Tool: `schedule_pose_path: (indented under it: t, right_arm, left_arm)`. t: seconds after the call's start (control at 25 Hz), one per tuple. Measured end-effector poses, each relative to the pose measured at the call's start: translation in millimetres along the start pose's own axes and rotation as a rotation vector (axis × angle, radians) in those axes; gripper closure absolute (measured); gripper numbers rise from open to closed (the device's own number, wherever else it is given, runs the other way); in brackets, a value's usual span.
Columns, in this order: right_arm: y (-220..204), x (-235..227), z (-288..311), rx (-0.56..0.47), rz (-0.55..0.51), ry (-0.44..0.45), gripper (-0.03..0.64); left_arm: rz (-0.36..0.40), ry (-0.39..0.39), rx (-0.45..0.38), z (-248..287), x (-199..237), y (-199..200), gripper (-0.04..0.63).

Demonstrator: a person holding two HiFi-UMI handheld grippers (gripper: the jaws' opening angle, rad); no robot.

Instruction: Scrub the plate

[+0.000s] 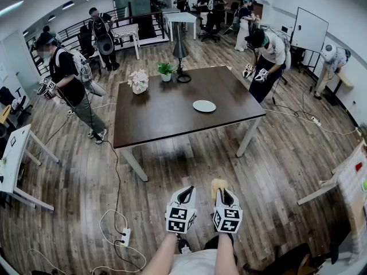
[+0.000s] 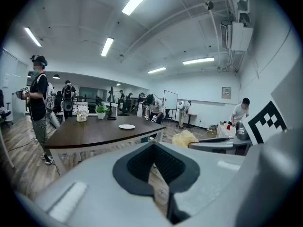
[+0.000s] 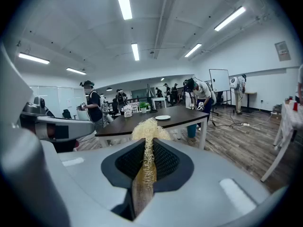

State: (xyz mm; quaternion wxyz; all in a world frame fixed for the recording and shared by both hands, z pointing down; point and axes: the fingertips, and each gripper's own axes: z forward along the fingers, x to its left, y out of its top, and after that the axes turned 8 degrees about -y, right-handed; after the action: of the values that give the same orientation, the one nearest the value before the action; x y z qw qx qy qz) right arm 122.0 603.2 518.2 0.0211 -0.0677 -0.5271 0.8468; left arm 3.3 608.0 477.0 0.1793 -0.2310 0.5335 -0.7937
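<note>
Straw-yellow scrubber (image 3: pixel 147 131) fibres are clamped between the right gripper (image 3: pixel 147 143) jaws. Its long axis runs along them, and the bushy end pokes out past the tips toward the dark table (image 1: pixel 160 113). The left gripper (image 2: pixel 154 145) jaws are closed together on nothing, just beside the right one. The white plate (image 1: pixel 204 106) lies flat on the table's right half, well apart from both grippers and ahead of them. Each gripper's cube shows only black-and-white square markers.
</note>
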Motion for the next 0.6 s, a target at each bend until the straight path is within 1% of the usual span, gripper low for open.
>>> schedule_pose_path:
  t: [0.2,0.4,0.48,0.6]
  right_arm:
    - [-1,2,15,0.007,-0.021,0.008,0.554]
    - [16,1,31,0.001,-0.017,0.018,0.554]
    - [21,-1,40,0.003,-0.016,0.03,0.554]
    - [47,-2,62,0.01,-0.063,0.056,0.555]
  left_arm:
    - [0.004,-0.004,0.0,15,6,4,0.595]
    - [0.025,-0.008,0.0,26,12,19,0.595]
    - [0.017,0.01,0.0,37,22,24,0.595]
    - [0.01,0.043,-0.015,64,42,57,0.595]
